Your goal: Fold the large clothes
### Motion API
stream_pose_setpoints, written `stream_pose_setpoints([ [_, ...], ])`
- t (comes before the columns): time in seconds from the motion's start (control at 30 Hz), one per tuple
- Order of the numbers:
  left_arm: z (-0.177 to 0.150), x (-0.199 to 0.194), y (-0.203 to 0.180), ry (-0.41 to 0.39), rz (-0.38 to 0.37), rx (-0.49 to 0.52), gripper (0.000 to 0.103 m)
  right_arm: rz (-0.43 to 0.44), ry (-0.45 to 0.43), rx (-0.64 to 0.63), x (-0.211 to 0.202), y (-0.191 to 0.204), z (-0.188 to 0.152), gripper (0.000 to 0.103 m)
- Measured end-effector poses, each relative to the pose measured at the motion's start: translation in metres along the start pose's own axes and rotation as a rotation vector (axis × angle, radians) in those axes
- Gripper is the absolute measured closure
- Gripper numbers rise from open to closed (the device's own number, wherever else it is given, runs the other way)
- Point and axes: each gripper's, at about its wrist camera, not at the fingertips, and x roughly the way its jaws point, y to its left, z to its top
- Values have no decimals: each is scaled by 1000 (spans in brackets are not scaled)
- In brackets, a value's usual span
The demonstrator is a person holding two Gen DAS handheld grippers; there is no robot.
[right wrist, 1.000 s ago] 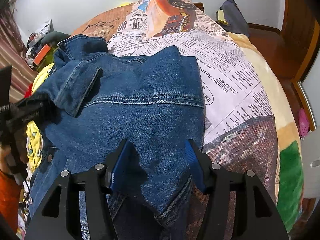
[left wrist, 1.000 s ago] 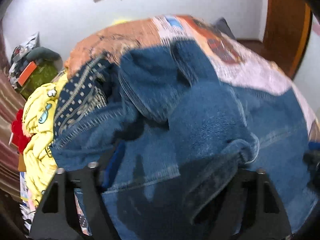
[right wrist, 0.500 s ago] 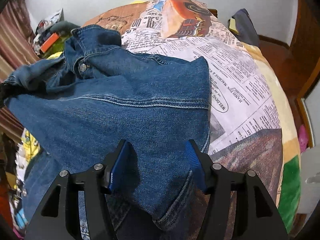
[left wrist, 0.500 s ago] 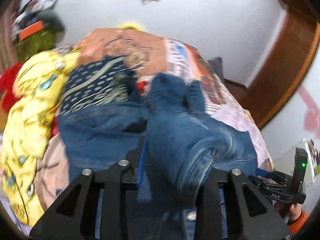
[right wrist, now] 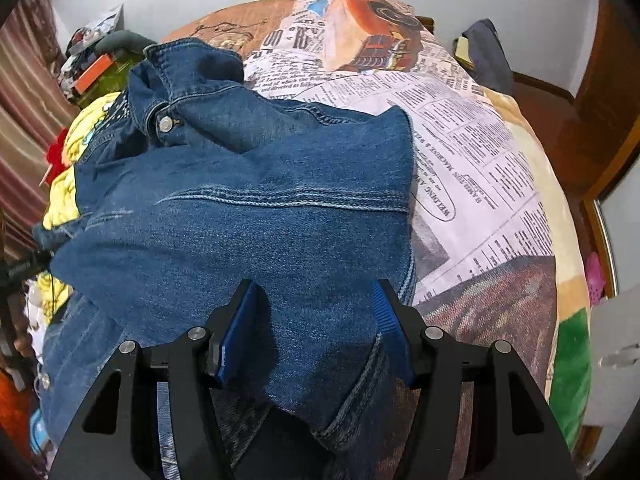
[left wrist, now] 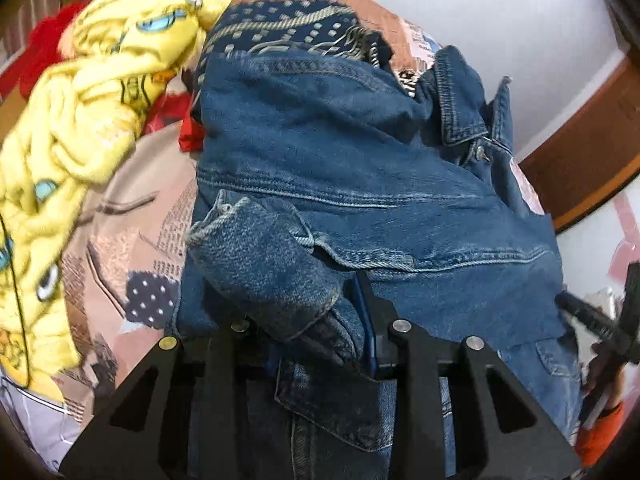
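Here, denim jacket — sleeve between the closing left hand-held gripper.

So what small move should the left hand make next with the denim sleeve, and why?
Probably lay the sleeve cuff onto the denim jacket back and release. The left gripper, closing, pinches it above the panel; the right gripper straddles the hem.

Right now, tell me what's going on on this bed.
A person is folding a denim jacket on a bed with a newspaper-print blanket, using two tools. The left hand-held gripper has a bunched sleeve between its closing jaws. The right hand-held gripper straddles the jacket's near edge. A yellow garment lies in a pile beside the jacket.
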Motion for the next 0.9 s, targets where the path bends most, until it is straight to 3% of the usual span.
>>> stream_pose_setpoints([
  [0.23, -4, -41, -42, -213, 152, 240, 74, 20, -12, 61, -11, -8, 3, 47],
  [0.33, -8, -30, -38, -191, 210, 283, 71, 3, -3, 63, -8, -10, 3, 47],
  [0.43, -17, -2, -18, -116, 245, 250, 61, 4, 28, 76, 0, -12, -2, 47],
  [0.5, -23, 12, -5, -62, 266, 215, 43, 9, 36, 76, 1, -12, -5, 47],
  [0.57, -25, 16, 6, -39, 258, 172, 37, 12, 37, 73, 0, -12, -6, 47],
  [0.67, -26, 10, 16, -19, 308, 168, 31, 28, 42, 89, -1, -16, -3, 47],
  [0.8, -19, -10, 28, -28, 267, 164, 26, 36, 28, 110, -4, -23, 3, 47],
  [0.9, -6, -25, 33, -57, 292, 173, 26, 43, 14, 122, -6, -26, 10, 47],
])
